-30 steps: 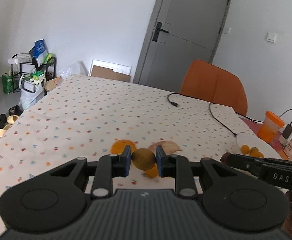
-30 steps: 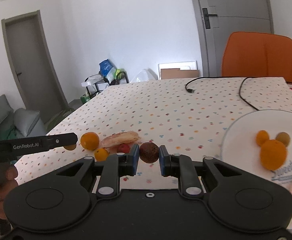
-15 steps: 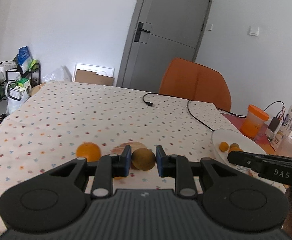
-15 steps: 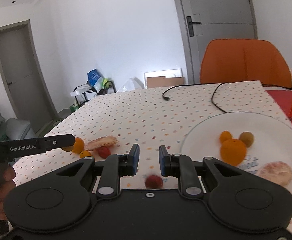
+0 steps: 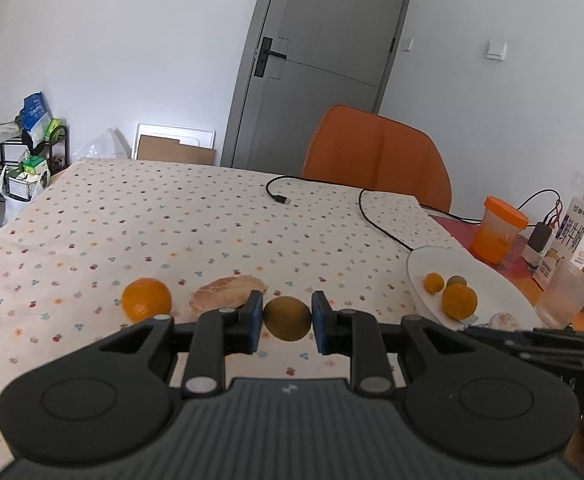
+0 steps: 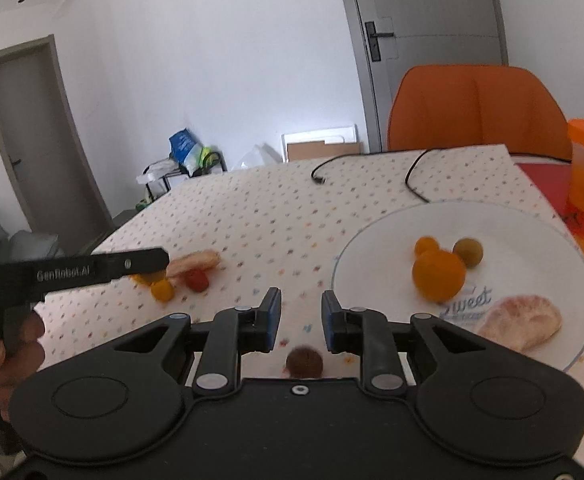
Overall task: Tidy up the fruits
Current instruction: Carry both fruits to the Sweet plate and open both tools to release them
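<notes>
Brown-green kiwi (image 5: 286,318) clamped in left tongs (image 5: 286,322), plate (image 6: 375,236) off to its right.
Right tongs (image 6: 296,316) apart, empty; dark-red fruit (image 6: 304,363) on bench just below them.

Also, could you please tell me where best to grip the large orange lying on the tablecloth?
Grip the large orange across its widest middle, coming down from above. It is round, so a hold higher or lower would likely slip off. Set the fingers on its near and far sides, since the pale flat fruit lies close beside it.
</notes>
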Action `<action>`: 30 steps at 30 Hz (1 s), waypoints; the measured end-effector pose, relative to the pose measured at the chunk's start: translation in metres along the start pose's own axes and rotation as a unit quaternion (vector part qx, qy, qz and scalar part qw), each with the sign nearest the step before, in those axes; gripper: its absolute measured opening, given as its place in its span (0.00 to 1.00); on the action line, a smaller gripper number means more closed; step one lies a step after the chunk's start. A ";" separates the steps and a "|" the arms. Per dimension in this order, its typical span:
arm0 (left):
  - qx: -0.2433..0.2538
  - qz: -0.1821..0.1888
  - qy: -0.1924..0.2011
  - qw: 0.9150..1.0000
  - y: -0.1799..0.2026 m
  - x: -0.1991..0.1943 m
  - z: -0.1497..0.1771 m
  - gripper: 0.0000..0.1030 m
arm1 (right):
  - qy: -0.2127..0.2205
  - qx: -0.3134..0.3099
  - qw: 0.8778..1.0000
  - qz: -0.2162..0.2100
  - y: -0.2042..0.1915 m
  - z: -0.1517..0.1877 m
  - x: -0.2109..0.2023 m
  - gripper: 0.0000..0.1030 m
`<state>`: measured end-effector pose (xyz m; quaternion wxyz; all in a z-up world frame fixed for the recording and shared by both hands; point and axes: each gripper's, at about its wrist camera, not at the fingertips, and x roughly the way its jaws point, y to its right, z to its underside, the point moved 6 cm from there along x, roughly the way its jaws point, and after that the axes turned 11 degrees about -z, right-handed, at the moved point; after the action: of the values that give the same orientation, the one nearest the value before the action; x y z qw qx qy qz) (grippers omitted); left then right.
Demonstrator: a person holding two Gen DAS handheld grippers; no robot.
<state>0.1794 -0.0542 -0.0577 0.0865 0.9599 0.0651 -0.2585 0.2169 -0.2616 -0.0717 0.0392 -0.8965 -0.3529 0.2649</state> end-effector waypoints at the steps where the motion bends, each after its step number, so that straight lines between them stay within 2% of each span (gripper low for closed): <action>1: 0.000 -0.001 0.000 1.000 -0.002 0.000 0.000 0.23 | -0.002 0.001 1.000 -0.001 -0.001 0.003 0.000 0.25; 7: -0.004 -0.005 -0.003 1.000 -0.009 -0.002 0.004 0.23 | -0.019 0.007 1.000 0.003 -0.001 0.016 0.004 0.28; 12: -0.008 -0.008 -0.009 1.000 -0.017 -0.002 0.010 0.23 | -0.029 0.000 0.999 0.016 -0.003 0.021 0.011 0.45; 17: -0.015 -0.012 -0.013 1.000 -0.027 0.000 0.012 0.23 | -0.043 -0.017 0.999 0.029 -0.007 0.027 0.021 0.46; 20: -0.018 -0.013 -0.015 1.000 -0.031 0.001 0.014 0.23 | -0.046 -0.022 0.998 0.032 -0.007 0.028 0.026 0.43; 22: -0.020 -0.014 -0.017 1.000 -0.033 0.002 0.014 0.23 | -0.055 -0.023 0.998 0.029 -0.008 0.029 0.031 0.37; 25: -0.020 -0.014 -0.016 1.000 -0.034 0.002 0.014 0.23 | -0.058 -0.025 0.997 0.034 -0.007 0.029 0.034 0.23; 30: -0.021 -0.015 -0.015 1.000 -0.034 0.002 0.014 0.23 | -0.051 -0.026 0.998 0.024 -0.010 0.025 0.031 0.22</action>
<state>0.1682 -0.0234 -0.0749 0.1040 0.9527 0.0832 -0.2731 0.2168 -0.2371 -0.1044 -0.0088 -0.8907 -0.3398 0.3020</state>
